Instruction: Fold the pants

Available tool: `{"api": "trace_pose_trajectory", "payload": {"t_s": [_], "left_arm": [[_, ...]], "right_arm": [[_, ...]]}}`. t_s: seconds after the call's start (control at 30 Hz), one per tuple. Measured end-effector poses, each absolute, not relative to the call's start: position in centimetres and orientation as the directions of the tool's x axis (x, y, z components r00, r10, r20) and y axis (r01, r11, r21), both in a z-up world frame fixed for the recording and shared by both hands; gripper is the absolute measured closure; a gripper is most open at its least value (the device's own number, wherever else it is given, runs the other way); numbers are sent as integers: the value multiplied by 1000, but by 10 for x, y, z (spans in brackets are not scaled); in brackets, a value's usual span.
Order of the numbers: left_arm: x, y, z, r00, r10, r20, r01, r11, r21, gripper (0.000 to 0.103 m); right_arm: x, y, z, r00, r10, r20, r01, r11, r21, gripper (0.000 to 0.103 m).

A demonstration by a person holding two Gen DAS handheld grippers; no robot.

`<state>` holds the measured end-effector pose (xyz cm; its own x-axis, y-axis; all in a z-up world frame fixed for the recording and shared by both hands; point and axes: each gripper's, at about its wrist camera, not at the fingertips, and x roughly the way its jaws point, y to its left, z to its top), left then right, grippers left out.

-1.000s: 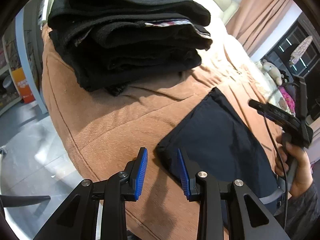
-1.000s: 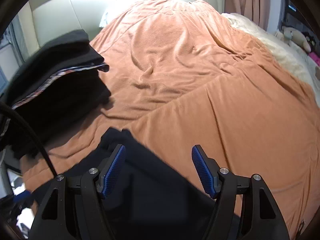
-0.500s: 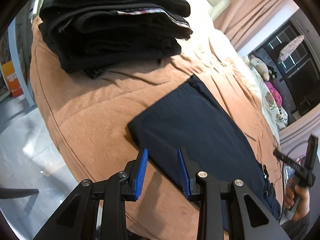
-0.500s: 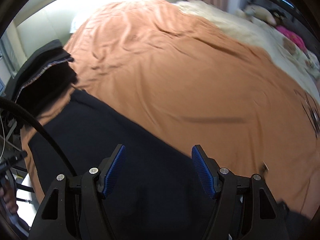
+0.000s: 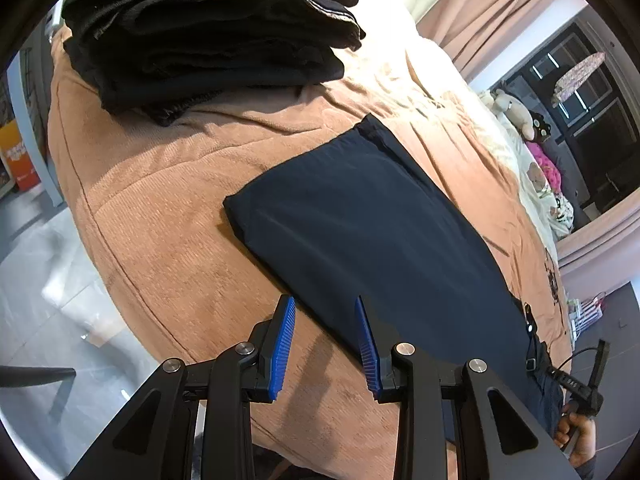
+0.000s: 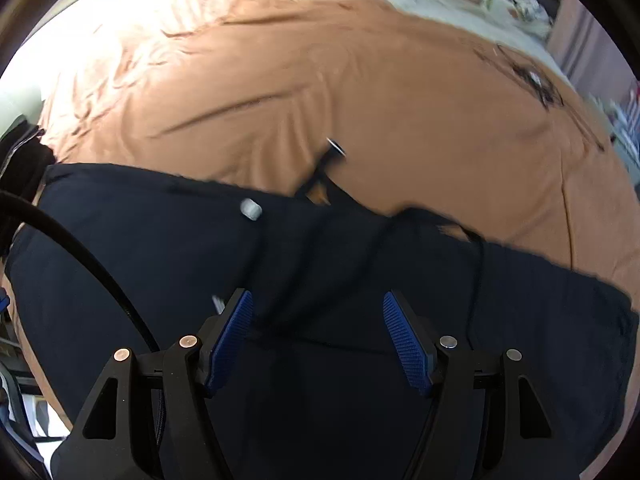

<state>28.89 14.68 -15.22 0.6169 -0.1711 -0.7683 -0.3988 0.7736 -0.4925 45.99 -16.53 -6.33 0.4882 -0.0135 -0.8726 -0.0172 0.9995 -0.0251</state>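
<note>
A tall stack of folded black clothes (image 5: 208,36) blocks the bed's corner at eleven o'clock in the left wrist view, well apart from the dark pants (image 5: 372,232) lying flat on the orange bedspread (image 5: 160,216). Bare bedspread lies open between stack and pants, and again from seven to nine o'clock toward the mattress edge. In the right wrist view, open orange cover spreads from ten to two o'clock beyond the pants (image 6: 280,280); a black cable (image 6: 80,248) arcs across at eight o'clock. Plush toys (image 5: 520,116) crowd the far side at two o'clock.
</note>
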Motion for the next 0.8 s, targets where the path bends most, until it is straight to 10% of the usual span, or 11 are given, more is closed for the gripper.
{"api": "trace_pose_trajectory", "payload": {"t_s": [0.8], "left_arm": [[291,164,-170,632,-304,-713,-402,658,-637,70]], "right_arm": [[489,-177,-56,563,61,-824,59,992,113,44]]}}
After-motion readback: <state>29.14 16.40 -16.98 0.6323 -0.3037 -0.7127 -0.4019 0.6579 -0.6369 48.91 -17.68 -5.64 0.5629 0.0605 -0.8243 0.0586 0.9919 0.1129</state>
